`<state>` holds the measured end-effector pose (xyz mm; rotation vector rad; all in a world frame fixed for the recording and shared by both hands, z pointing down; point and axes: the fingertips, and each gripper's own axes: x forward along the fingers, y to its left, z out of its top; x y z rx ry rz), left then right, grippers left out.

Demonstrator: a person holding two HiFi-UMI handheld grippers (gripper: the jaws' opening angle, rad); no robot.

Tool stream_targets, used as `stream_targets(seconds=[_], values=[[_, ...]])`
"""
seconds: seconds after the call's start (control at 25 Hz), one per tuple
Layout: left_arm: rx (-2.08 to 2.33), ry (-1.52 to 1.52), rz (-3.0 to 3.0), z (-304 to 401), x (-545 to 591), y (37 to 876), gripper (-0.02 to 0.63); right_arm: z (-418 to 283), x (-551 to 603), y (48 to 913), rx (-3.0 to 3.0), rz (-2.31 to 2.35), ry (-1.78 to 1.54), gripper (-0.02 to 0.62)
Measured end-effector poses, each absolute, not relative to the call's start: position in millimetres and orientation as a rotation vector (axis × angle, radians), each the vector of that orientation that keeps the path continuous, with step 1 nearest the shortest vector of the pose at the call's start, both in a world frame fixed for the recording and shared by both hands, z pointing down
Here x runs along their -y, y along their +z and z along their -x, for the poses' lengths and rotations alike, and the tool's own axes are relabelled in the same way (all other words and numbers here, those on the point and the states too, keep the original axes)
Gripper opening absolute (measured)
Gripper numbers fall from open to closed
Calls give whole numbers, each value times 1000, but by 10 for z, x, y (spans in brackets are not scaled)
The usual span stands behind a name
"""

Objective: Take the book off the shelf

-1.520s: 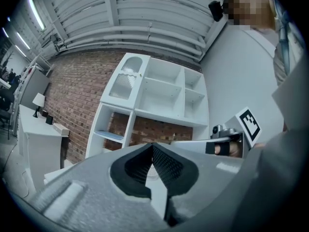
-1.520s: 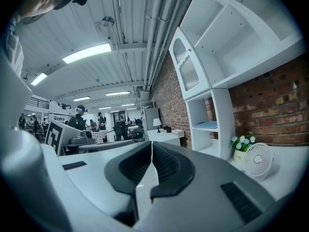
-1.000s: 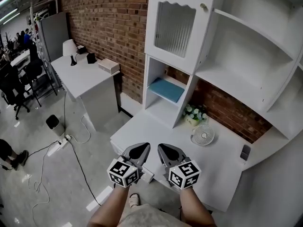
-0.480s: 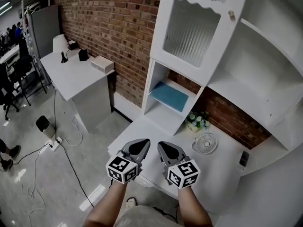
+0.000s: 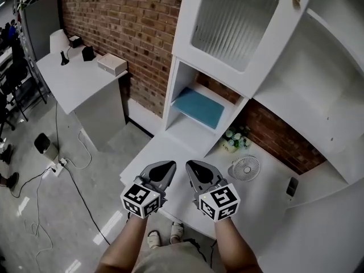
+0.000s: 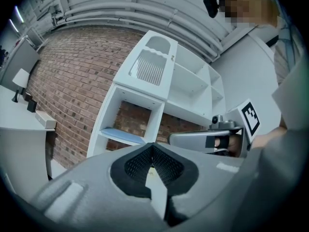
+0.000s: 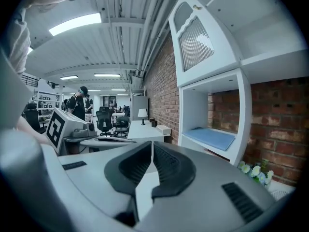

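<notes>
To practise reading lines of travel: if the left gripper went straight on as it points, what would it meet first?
Probably the shelf unit, at the upright just right of the blue book. Nothing nearer shows ahead of the left gripper, though depth is unclear.

wall point(image 5: 131, 38): rough red brick | shelf point(image 5: 177, 90): smooth white, painted look | door pane point(image 5: 230, 19): ribbed glass | book point(image 5: 198, 108): matt blue

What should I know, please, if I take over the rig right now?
Left hand-held gripper: shut, empty, above the desk's near edge.
Right hand-held gripper: shut, empty, beside it.
Blue book: lying flat in the shelf's open lower cubby, untouched.
Done: nothing yet.
Left: open the jaws, reach into the cubby, grip the book, draw it out.
</notes>
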<state>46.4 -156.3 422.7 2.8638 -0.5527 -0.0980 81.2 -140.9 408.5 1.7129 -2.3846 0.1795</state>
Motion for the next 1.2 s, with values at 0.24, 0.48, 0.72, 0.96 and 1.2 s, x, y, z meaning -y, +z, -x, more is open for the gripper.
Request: stream_targets(seconds=[0.24, 0.48, 0.72, 0.96, 1.2], values=[[563, -98, -2835, -661, 1792, 4328, 9, -1013, 1726, 4174, 2295, -1620, 67, 18], [565, -112, -2823, -839, 2095, 4422, 9, -1156, 2068, 4258, 2255, -1562, 22, 18], [544, -97, -2832, -972, 2322, 4470, 9, -1146, 2319, 4348, 2262, -1558, 43, 18], [552, -107, -2818, -1024, 2526, 4506, 9, -1148, 2516, 4387, 2248, -1550, 31, 18], [572, -125, -2804, -1037, 2706, 4553, 10, -1210, 2717, 4349, 2179, -1517, -49, 18]])
